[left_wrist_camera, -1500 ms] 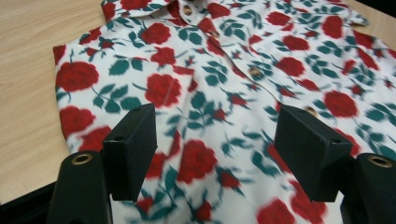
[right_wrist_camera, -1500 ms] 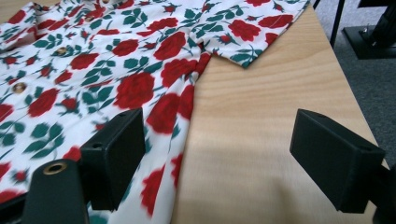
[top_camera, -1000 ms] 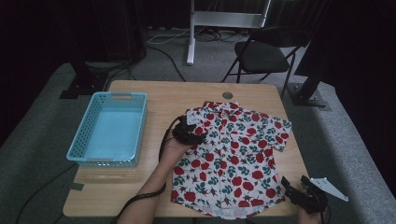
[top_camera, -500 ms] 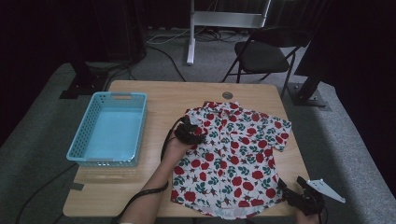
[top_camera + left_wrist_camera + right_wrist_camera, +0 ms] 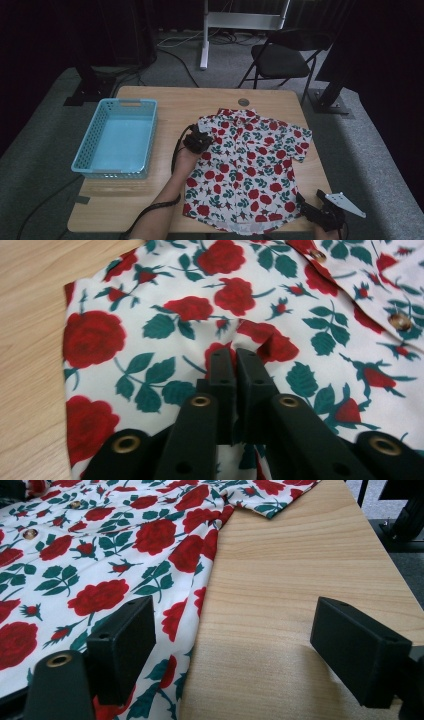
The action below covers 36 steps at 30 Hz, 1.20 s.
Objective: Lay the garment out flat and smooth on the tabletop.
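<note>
Two grippers: left gripper (image 5: 234,357) just closed, pinching shirt (image 5: 250,170) fold; right gripper (image 5: 235,645) open, straddling hem edge.

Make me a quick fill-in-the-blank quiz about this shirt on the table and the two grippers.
1. The left gripper is shut on a pinch of the ____.
2. The shirt is printed with red ____.
3. The right gripper has its jaws ____, at the shirt's side edge.
4. The blue ____ stands left of the shirt on the table.

Missing words: shirt; roses; open; basket
</note>
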Available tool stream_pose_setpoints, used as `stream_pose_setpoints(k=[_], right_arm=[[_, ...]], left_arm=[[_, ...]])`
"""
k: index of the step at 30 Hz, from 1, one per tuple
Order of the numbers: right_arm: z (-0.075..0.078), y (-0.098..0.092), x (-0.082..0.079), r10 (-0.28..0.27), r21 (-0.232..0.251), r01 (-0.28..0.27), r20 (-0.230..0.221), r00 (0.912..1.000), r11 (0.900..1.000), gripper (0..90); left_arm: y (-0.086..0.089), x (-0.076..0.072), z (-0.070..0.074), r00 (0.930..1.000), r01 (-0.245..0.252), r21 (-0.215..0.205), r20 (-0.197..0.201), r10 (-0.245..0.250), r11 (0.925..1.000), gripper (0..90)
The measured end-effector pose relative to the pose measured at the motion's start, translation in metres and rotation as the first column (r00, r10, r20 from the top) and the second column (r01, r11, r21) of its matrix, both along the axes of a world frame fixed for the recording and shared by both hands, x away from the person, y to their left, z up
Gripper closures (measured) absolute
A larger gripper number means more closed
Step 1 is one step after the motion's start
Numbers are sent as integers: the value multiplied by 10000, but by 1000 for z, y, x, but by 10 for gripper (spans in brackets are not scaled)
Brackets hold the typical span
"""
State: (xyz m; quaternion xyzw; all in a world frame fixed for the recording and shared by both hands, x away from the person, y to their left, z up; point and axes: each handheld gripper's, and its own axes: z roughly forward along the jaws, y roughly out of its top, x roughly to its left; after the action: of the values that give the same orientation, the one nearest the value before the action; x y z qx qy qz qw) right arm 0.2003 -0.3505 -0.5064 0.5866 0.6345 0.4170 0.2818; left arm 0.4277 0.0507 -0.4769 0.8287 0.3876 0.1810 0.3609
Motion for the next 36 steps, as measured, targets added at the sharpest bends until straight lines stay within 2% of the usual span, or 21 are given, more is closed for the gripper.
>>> stream_pose_setpoints(k=[3, 5, 6, 8, 10, 11, 12, 13, 14, 15, 16, 17, 18, 20, 25, 27, 29, 30, 32, 36], right_arm=[[0, 1, 0, -7, -52, 7, 4, 10000, 10000, 177], [0, 0, 0, -12, -23, 12, -9, 10000, 10000, 177], [0, 0, 0, -21, 12, 21, -17, 10000, 10000, 177], [0, 0, 0, -22, 14, 22, -35, 10000, 10000, 177], [0, 0, 1, -18, -23, 18, -37, 10000, 10000, 177], [0, 0, 1, -11, -43, 10, -67, 10000, 10000, 177], [0, 0, 1, -14, -34, 13, -95, 10000, 10000, 177], [0, 0, 1, -34, -1, 34, -81, 10000, 10000, 177], [0, 0, 1, -35, 24, 35, -76, 10000, 10000, 177], [0, -1, 1, -29, 51, 30, -79, 10000, 10000, 177], [0, -1, 1, -29, 60, 29, -82, 10000, 10000, 177], [0, -1, 1, -26, 59, 27, -79, 10000, 10000, 177], [0, -1, 1, -26, 61, 26, -84, 10000, 10000, 177], [0, 0, 1, -32, 26, 32, -110, 9999, 10000, 177], [-1, 0, 1, -43, 41, 43, -97, 9999, 10000, 176], [-1, 0, 1, -46, 54, 47, -94, 9999, 10000, 176], [-1, 0, 0, -50, 57, 50, -78, 10000, 10000, 177], [-1, 0, 0, -37, 57, 37, -79, 10000, 10000, 176], [-1, -1, 0, -5, 51, 5, -46, 10000, 10000, 176], [-1, 0, 1, -73, 44, 74, -75, 9999, 10000, 177]], left_arm=[[6, 1, 4, 9998, -154, -77, 107, 155, 9999, 877], [10, -1, 9, 9982, -320, 47, 507, 317, 9995, 878], [12, -2, 12, 9976, -390, -31, 579, 391, 9992, 878], [19, -2, 19, 9943, -690, -111, 801, 697, 9976, 877], [28, -1, 27, 9900, -1119, -159, 842, 1128, 9936, 877], [33, -1, 31, 9846, -1450, -43, 981, 1448, 9894, 876], [38, -2, 35, 9731, -2012, 220, 1195, 1972, 9793, 876], [44, -3, 39, 9578, -2615, 336, 1328, 2551, 9646, 873], [50, -2, 42, 9454, -3037, 271, 1323, 2977, 9524, 842], [54, -2, 43, 9360, -3344, 215, 1243, 3294, 9422, 762], [59, -2, 45, 9221, -3726, 304, 1243, 3664, 9275, 682], [62, -2, 46, 9181, -3843, 292, 1168, 3787, 9227, 592], [64, -2, 46, 9192, -3834, 174, 1040, 3797, 9234, 531], [67, -4, 45, 9216, -3819, -84, 719, 3815, 9242, 474], [71, -14, 38, 9391, -3416, -1152, -9, 3437, 9328, 438], [72, -19, 34, 9395, -3408, -1460, -175, 3420, 9287, 395], [74, -25, 32, 9413, -3359, -1667, -243, 3367, 9270, 390], [74, -29, 31, 9383, -3438, -1745, -238, 3451, 9227, 389], [74, -36, 30, 9450, -3259, -1870, -348, 3253, 9267, 353], [74, -51, 32, 9545, -2942, -2017, -114, 2981, 9342, 353]])
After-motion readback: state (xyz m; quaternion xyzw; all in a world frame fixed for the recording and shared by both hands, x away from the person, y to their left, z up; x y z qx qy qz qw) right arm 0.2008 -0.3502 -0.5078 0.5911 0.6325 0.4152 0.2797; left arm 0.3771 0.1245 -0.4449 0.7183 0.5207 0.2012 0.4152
